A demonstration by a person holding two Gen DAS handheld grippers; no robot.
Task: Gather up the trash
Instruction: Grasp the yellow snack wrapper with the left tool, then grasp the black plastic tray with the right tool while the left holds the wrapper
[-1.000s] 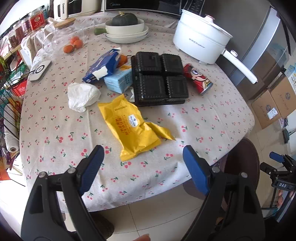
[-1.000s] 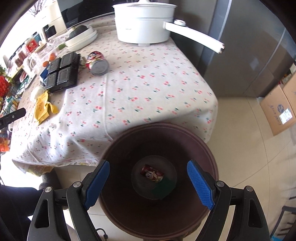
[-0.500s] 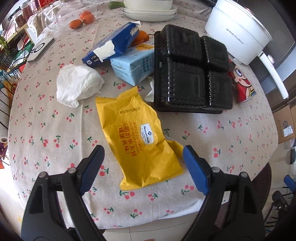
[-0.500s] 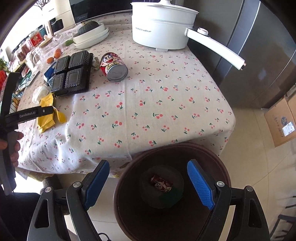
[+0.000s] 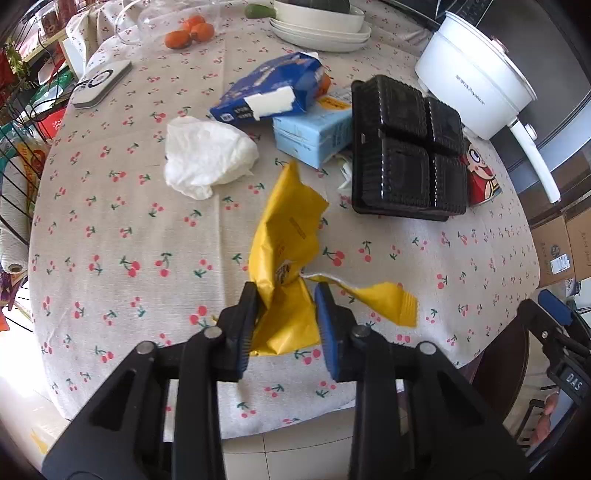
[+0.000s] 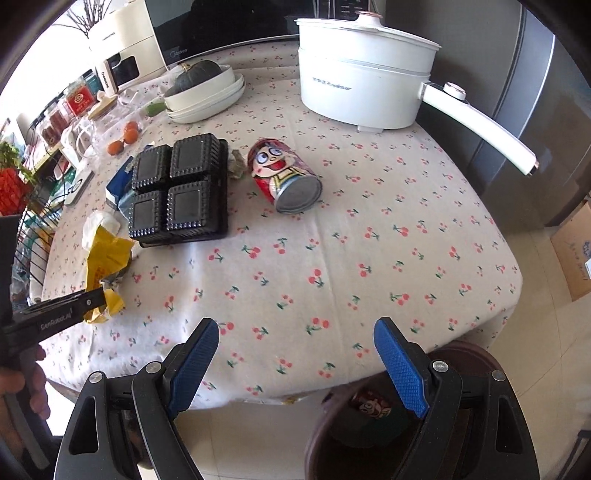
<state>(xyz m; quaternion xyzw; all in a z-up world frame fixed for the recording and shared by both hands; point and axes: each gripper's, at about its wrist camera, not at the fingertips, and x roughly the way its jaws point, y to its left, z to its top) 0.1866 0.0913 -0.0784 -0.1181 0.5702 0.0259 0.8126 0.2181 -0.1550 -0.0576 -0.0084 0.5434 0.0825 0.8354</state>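
At the near edge of the cherry-print tablecloth (image 5: 122, 258), our left gripper (image 5: 286, 295) is closing its jaws on the yellow wrapper (image 5: 284, 236), which sits crumpled between the blue pads with its far end buckled upward off the cloth. Our right gripper (image 6: 291, 354) hangs over the same near edge, jaws wide apart with nothing between them. Below it, beside the table, we see the dark brown bin (image 6: 465, 354) with a printed can (image 6: 373, 404) lying inside.

Just beyond the wrapper lies a crumpled white tissue (image 5: 207, 155), and past that a pale blue carton (image 5: 314, 134) with a torn dark blue box (image 5: 266, 92) leaning on it. The black four-cell tray (image 5: 406, 147) sits beside the carton, and a red cartoon can (image 6: 284, 177) lies on its side against the tray's other edge. Farther from the wrapper we see the white electric pot (image 6: 364, 85), stacked white dishes (image 6: 207, 99) and some small oranges (image 5: 188, 33).
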